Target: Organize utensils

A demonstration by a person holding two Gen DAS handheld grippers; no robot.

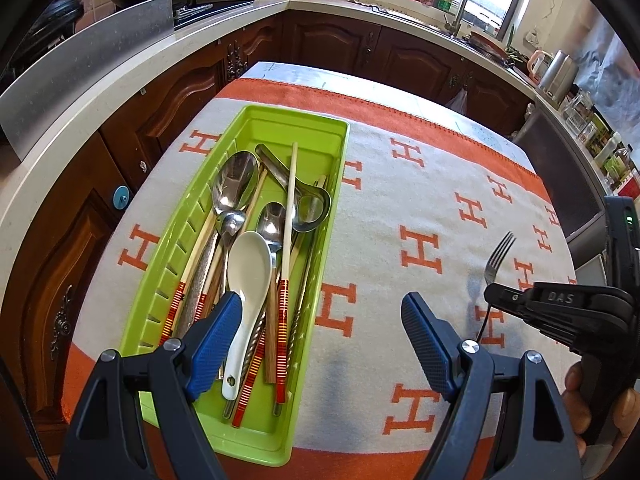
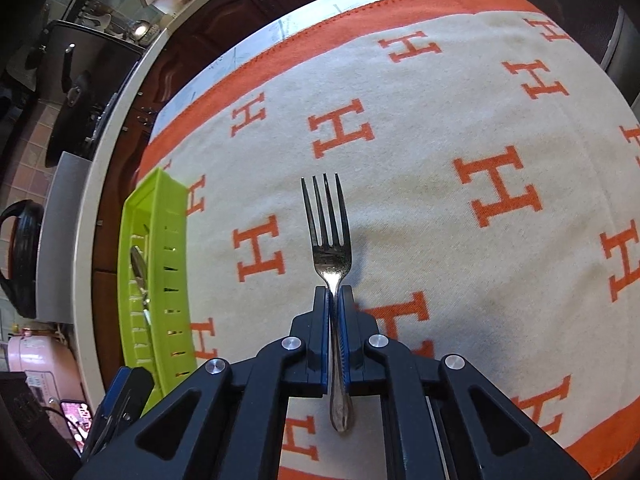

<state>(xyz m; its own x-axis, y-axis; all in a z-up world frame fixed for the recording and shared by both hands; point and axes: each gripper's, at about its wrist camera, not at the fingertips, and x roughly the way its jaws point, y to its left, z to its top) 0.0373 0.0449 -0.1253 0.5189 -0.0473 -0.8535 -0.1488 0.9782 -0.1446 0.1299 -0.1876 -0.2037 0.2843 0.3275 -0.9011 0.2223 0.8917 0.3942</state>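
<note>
Nearest the lens, right wrist view: right gripper [image 2: 334, 300] pressed together on the fork [image 2: 329, 236], blue pads clamping the neck and upper handle. Tines project forward past the fingertips; handle end shows behind the pads, between the linkage arms. Grip looks centred, fork in line with the fingers. Whether the fork is lifted or resting on the cloth: cannot tell.

Left wrist view: left gripper [image 1: 316, 322] spread wide, nothing between the pads. One pad sits above the near end of the green tray [image 1: 256, 446], the other above bare tablecloth [image 1: 420, 184].

Progress, as judged: mostly done. Tray already holds the metal spoons [image 1: 236, 180], a white ceramic spoon [image 1: 246, 264] and several chopsticks [image 1: 289, 208] with red-banded ends, all lying roughly lengthwise. Fork is the only utensil seen outside the tray, well to the right of it, over the orange-lettered cloth. Remaining: carry the fork across to the tray and release it alongside the rest. No other loose utensils visible on the cloth, though the views do not cover the whole table.

Pose: both grippers pitched steeply down toward the table. Right gripper visible at the right edge of the left view, a hand [image 1: 580, 396] wrapped round its grip below. Left gripper hovering over the tray, idle.
</note>
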